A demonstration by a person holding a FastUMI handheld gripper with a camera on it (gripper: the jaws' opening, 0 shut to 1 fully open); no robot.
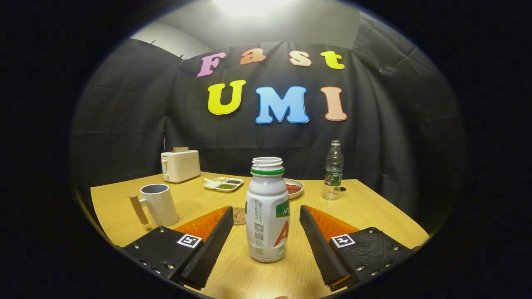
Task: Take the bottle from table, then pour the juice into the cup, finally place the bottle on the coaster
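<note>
So the task is barely begun — the bottle (267, 209) stands upright on the table (374, 207), uncapped, squarely between the fingers of the gripper (266, 236), which are spread wide with a clear gap on either side. Neither finger touches it. By my reading, the step in hand is the first one: closing on the bottle. The lift, the pour and the set-down are all left to do.

The cup (160, 204), with its wooden handle pointing away from the bottle, sits beyond the left finger, well apart from the bottle. The coaster (239, 216) lies just behind the bottle and beside the left fingertip, partly hidden by both. Whether there is juice in the bottle I cannot tell — its body is opaque.

Further back stand a toaster (180, 165), a divided tray (223, 184) of foods, a plate (294, 188) half hidden behind the bottle, and a clear water bottle (333, 170). None of them lies between bottle and cup, so the way across to the pour looks open; only the coaster's nearness to the left finger may call for some care.
</note>
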